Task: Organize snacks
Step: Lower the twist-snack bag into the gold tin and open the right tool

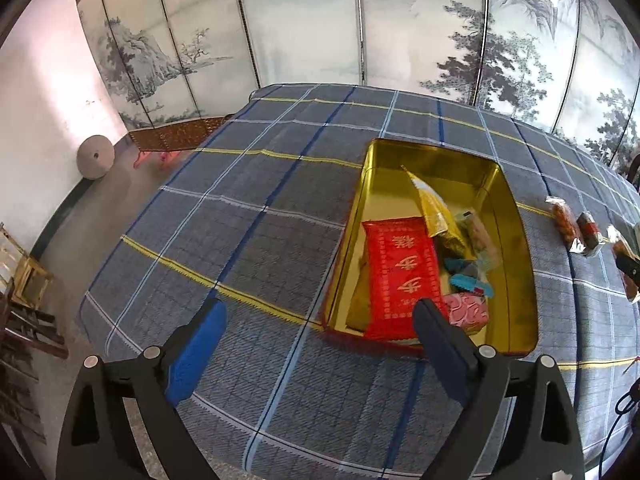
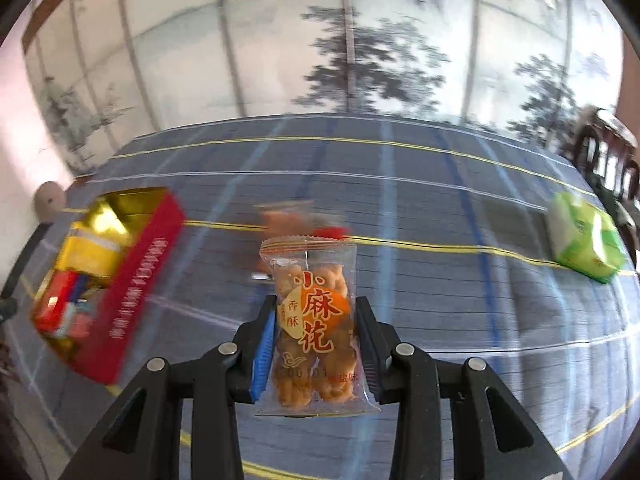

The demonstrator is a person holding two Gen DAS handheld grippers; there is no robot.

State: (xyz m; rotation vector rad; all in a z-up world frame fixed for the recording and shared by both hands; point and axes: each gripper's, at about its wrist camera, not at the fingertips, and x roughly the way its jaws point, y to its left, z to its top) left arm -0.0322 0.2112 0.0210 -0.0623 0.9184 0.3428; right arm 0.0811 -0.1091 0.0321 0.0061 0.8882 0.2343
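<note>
Right hand-held gripper [image 2: 316,320] clamping twist-snack packet [image 2: 314,320], left hand-held gripper [image 1: 320,320] wide open, empty, gold tin [image 1: 516,216], green pack [image 2: 584,236] nearby

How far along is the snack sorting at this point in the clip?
Partly done. The tin already holds a red packet, a yellow packet and smaller wrapped items. In hand: the right gripper is shut on a clear fried-twist packet; the left gripper is open and empty. Left: two small packets on the cloth beside the tin, and a green pack further right.
</note>
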